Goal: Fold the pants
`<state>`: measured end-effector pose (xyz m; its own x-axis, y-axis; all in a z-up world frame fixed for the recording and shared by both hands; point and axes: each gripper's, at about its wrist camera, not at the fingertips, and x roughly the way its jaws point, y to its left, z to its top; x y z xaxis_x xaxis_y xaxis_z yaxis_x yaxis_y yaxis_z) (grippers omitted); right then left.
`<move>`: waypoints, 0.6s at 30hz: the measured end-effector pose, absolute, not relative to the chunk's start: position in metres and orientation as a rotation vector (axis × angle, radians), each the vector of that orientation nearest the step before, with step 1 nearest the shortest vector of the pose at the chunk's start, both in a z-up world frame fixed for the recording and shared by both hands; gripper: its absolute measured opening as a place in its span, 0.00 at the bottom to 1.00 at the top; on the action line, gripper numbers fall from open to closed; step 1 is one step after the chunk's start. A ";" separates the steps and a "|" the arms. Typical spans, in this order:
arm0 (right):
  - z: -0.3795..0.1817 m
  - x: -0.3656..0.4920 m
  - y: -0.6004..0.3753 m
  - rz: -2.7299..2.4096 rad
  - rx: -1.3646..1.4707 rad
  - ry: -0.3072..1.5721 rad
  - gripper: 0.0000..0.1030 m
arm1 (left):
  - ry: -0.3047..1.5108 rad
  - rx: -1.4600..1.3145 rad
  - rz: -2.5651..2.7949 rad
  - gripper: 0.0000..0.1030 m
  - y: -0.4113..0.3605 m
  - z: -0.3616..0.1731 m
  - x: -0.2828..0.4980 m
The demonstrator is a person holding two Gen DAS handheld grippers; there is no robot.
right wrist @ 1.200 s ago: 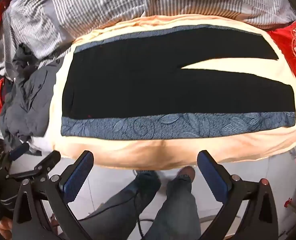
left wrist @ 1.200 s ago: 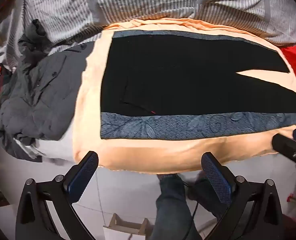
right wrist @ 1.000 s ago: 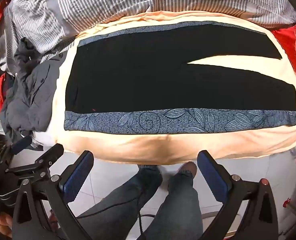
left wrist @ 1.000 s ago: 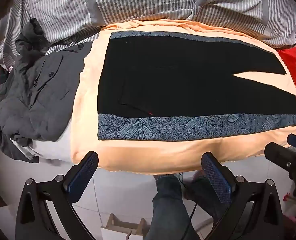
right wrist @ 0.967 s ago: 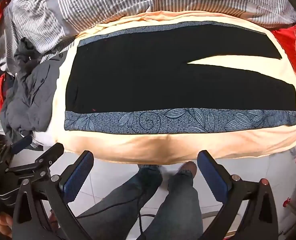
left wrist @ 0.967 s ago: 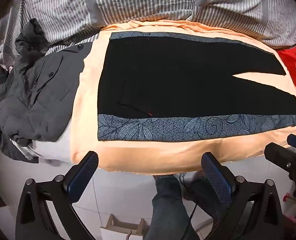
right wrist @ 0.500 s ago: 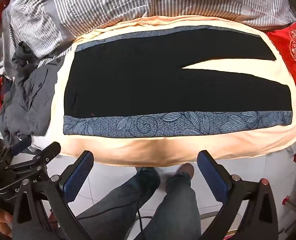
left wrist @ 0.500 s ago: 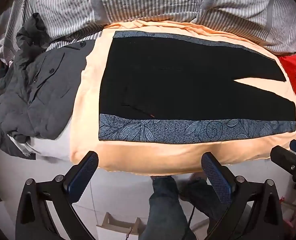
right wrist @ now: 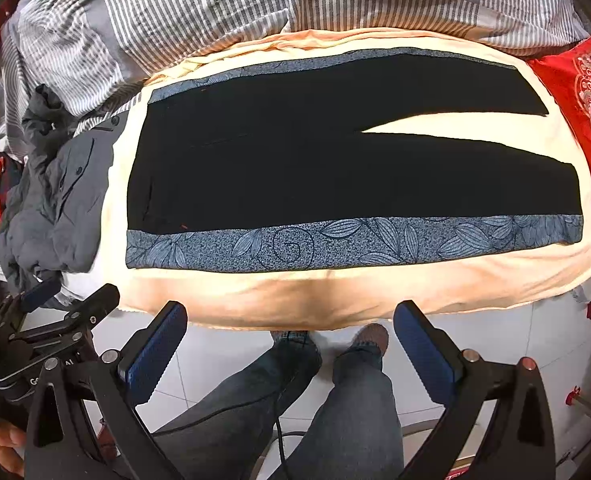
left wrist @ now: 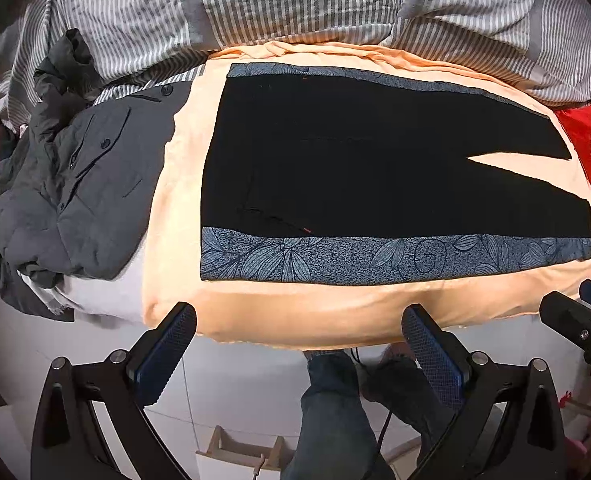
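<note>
Black pants (left wrist: pixel 355 160) (right wrist: pixel 315 160) lie flat and unfolded on the bed, waistband at left, legs spread apart toward the right.

Black pants (right wrist: pixel 335 148) with a blue leafy stripe lie flat on the peach sheet (right wrist: pixel 315 292). The right gripper (right wrist: pixel 291 344) is wide open above the floor.
</note>
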<state>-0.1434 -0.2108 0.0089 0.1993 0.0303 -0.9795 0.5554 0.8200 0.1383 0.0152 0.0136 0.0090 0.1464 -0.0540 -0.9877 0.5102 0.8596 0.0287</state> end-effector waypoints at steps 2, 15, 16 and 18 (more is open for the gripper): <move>0.008 -0.144 -0.211 -0.392 0.529 1.333 1.00 | 1.374 0.403 -0.423 1.00 0.014 0.009 0.015; 0.005 -0.148 -0.206 -0.388 0.525 1.337 1.00 | 1.373 0.399 -0.412 1.00 0.018 0.006 0.012; 0.005 -0.147 -0.207 -0.387 0.525 1.338 1.00 | 1.373 0.400 -0.412 1.00 0.018 0.006 0.012; 0.005 -0.147 -0.207 -0.387 0.527 1.340 1.00 | 1.374 0.402 -0.414 1.00 0.018 0.006 0.011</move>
<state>-0.1469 -0.2073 0.0054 0.1946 0.0335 -0.9803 0.5507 0.8233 0.1375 0.0112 0.0180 0.0057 0.1473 -0.0483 -0.9879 0.5053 0.8623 0.0332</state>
